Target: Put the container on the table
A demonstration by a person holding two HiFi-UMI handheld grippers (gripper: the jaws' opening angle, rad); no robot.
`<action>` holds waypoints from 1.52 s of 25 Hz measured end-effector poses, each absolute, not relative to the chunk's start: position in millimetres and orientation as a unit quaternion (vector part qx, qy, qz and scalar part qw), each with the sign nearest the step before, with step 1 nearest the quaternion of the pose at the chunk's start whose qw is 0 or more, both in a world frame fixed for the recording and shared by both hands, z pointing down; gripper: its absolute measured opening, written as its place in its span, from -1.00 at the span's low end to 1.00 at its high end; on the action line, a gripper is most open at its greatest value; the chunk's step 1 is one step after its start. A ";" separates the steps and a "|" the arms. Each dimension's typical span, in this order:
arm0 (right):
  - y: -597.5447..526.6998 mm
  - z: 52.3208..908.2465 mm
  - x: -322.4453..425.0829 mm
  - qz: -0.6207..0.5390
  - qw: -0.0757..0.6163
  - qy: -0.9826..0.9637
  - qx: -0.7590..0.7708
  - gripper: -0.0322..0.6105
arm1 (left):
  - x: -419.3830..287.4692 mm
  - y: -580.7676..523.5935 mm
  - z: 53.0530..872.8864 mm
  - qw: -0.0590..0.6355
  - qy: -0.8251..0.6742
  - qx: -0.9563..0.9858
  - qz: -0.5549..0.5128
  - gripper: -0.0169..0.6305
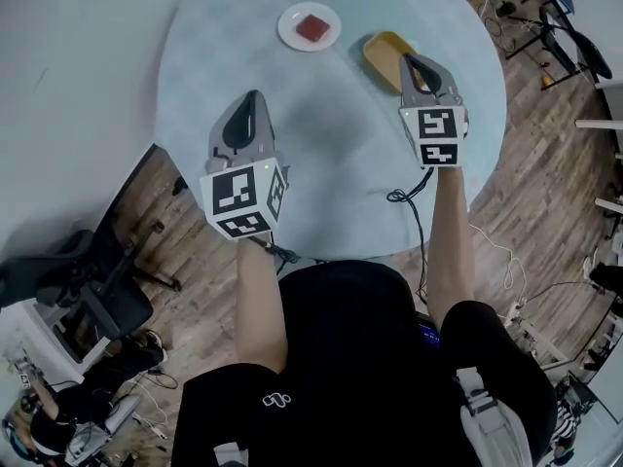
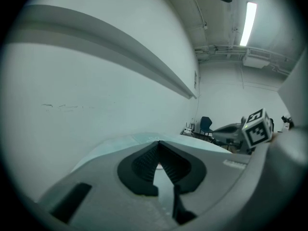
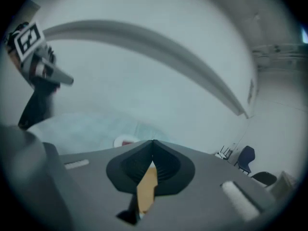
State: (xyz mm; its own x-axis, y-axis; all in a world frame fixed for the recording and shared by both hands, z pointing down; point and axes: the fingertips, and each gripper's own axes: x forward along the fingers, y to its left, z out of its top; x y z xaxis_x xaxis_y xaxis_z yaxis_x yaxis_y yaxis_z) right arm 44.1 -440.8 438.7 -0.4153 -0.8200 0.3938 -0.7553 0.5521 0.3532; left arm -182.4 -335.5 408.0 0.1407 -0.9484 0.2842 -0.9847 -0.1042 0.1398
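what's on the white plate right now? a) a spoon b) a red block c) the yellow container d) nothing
B: in the head view the plate holds a red block, while the container lies apart from it.
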 end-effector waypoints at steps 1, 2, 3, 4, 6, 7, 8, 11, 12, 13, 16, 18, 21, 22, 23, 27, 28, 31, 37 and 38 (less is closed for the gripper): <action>-433.5 401.5 45.3 -0.070 0.211 -0.847 0.484 -0.87 | -177.2 -338.8 401.5 0.142 -0.650 0.745 0.054 -0.93; -424.0 369.5 48.9 -0.069 0.155 -0.853 0.494 -0.87 | -170.3 -341.4 393.5 0.134 -0.646 0.750 0.046 -0.93; -413.1 342.9 55.4 -0.059 0.098 -0.856 0.503 -0.87 | -162.2 -343.4 384.1 0.124 -0.642 0.756 0.039 -0.93; -401.9 321.6 64.4 -0.042 0.042 -0.856 0.513 -0.87 | -153.5 -345.0 374.0 0.113 -0.637 0.762 0.032 -0.93; -383.6 297.3 86.5 0.006 -0.062 -0.846 0.530 -0.87 | -137.5 -347.1 355.4 0.092 -0.630 0.771 0.020 -0.93; -379.1 294.7 97.2 0.033 -0.102 -0.837 0.537 -0.87 | -130.9 -347.6 348.8 0.083 -0.628 0.774 0.017 -0.93; -378.0 297.0 105.9 0.061 -0.127 -0.829 0.542 -0.87 | -125.3 -347.9 344.6 0.078 -0.626 0.776 0.015 -0.93; -377.8 301.5 115.3 0.097 -0.144 -0.823 0.540 -0.87 | -114.0 -346.3 340.9 0.073 -0.622 0.779 0.018 -0.93; -376.2 298.1 115.6 0.091 -0.142 -0.826 0.537 -0.87 | -111.5 -345.7 339.9 0.072 -0.621 0.780 0.019 -0.93; -375.0 294.4 115.5 0.083 -0.137 -0.829 0.535 -0.87 | -109.7 -345.5 338.5 0.070 -0.621 0.780 0.019 -0.93; -371.4 291.9 111.1 0.063 -0.111 -0.837 0.532 -0.87 | -107.6 -344.0 337.5 0.068 -0.623 0.779 0.021 -0.93; -369.5 294.2 106.6 0.062 -0.100 -0.843 0.524 -0.87 | -106.9 -342.2 338.4 0.069 -0.625 0.777 0.022 -0.93; -367.1 295.9 100.0 0.056 -0.088 -0.849 0.517 -0.87 | -107.9 -339.9 339.0 0.069 -0.627 0.776 0.022 -0.93; -366.8 296.5 96.9 0.053 -0.084 -0.851 0.515 -0.87 | -109.5 -339.5 339.1 0.069 -0.627 0.775 0.022 -0.93; -366.9 297.2 94.1 0.051 -0.080 -0.853 0.513 -0.87 | -111.1 -339.3 339.2 0.069 -0.628 0.775 0.022 -0.93; -369.3 300.0 88.2 0.055 -0.078 -0.855 0.509 -0.87 | -116.6 -338.1 340.8 0.069 -0.632 0.772 0.025 -0.93; -369.6 300.8 87.2 0.058 -0.079 -0.855 0.509 -0.87 | -118.4 -337.2 341.3 0.069 -0.633 0.771 0.027 -0.93; -370.2 303.5 84.5 0.061 -0.078 -0.856 0.507 -0.87 | -122.1 -335.8 343.0 0.070 -0.635 0.768 0.029 -0.93; -372.8 310.1 79.5 0.068 -0.075 -0.859 0.502 -0.87 | -123.7 -338.2 348.3 0.071 -0.634 0.769 0.034 -0.93; -372.8 310.7 78.7 0.067 -0.074 -0.859 0.502 -0.87 | -123.2 -338.4 348.4 0.071 -0.633 0.770 0.035 -0.93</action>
